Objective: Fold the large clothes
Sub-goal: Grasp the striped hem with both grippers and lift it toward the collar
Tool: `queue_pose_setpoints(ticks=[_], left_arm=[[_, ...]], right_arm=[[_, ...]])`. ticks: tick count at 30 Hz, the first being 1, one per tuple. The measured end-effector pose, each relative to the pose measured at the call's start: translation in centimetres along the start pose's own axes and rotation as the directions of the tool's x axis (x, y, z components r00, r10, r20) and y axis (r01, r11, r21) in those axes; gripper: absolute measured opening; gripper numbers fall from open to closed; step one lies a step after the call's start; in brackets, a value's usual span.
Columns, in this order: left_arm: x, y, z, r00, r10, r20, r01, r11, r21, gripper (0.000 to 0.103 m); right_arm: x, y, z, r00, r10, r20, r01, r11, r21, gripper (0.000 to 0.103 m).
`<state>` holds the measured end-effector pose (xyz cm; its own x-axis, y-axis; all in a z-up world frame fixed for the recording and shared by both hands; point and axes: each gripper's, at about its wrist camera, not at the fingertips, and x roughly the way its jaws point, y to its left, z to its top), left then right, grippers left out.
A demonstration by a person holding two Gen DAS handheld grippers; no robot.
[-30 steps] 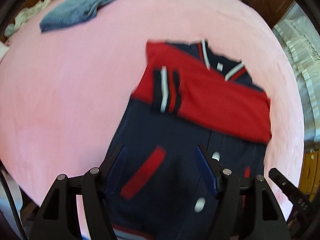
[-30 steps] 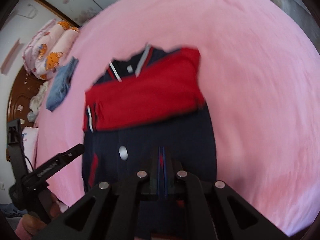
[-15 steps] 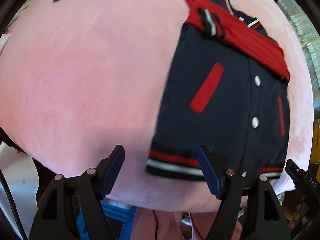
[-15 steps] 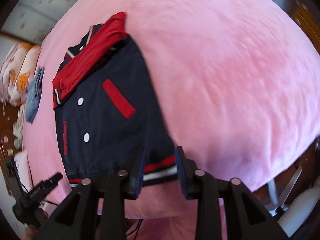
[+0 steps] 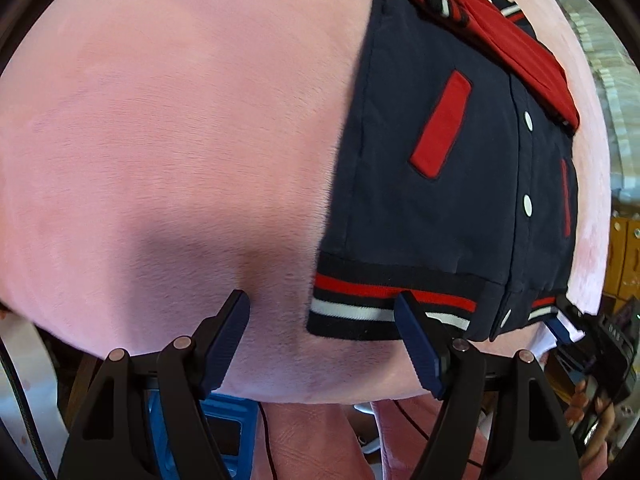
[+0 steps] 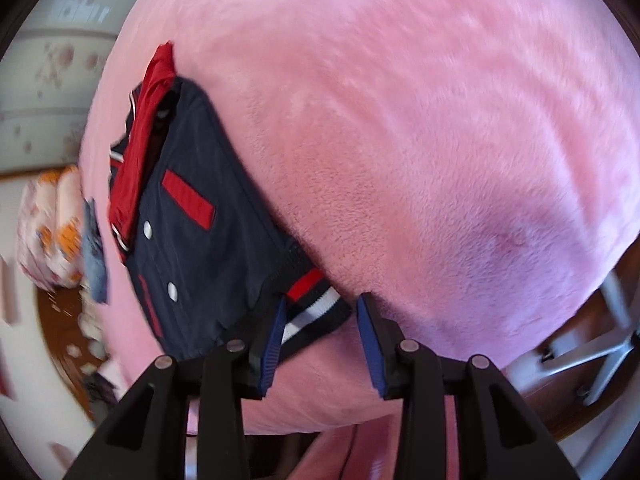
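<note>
Navy jacket [image 5: 436, 208] with red sleeves [image 5: 516, 40] folded across its chest, flat on pink blanket [image 5: 168, 128] at the bed's near edge; left gripper [image 5: 322, 340] spread wide, astride the hem's left corner; right gripper [image 6: 320, 336] likewise parted around striped hem [image 6: 316, 312], gripping nothing.

The bed [image 5: 168, 128] is covered by a pink plush blanket [image 6: 420, 128]. A navy varsity jacket [image 5: 432, 200] lies flat on the blanket, front side up, red sleeves folded across the chest. Its striped hem [image 5: 384, 300] lies at the near edge of the bed. A folded blue denim garment [image 6: 95, 256] lies on the bed beyond the jacket, apart from it.
</note>
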<state>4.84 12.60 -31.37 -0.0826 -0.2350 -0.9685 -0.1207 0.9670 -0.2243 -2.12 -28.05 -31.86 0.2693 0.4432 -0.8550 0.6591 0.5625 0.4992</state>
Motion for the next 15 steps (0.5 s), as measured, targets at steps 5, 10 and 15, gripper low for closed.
queue_pose_setpoints(ticks=[5, 10, 15], left_arm=[[1.2, 1.1, 1.3, 0.997, -0.067, -0.040, 0.068, 0.997, 0.021, 0.073], [1.3, 1.9, 1.7, 0.972, -0.230, -0.051, 0.232, 0.972, 0.036, 0.070], [2.2, 1.5, 1.8, 0.978, -0.203, -0.046, 0.206, 0.976, 0.077, 0.044]], right_arm=[[0.2, -1.3, 0.0, 0.999, 0.054, 0.002, -0.054, 0.996, 0.070, 0.036], [0.4, -0.3, -0.3, 0.999, 0.030, 0.019, -0.031, 0.999, 0.028, 0.036], [0.5, 0.7, -1.0, 0.999, 0.024, 0.034, -0.024, 1.000, -0.012, 0.020]])
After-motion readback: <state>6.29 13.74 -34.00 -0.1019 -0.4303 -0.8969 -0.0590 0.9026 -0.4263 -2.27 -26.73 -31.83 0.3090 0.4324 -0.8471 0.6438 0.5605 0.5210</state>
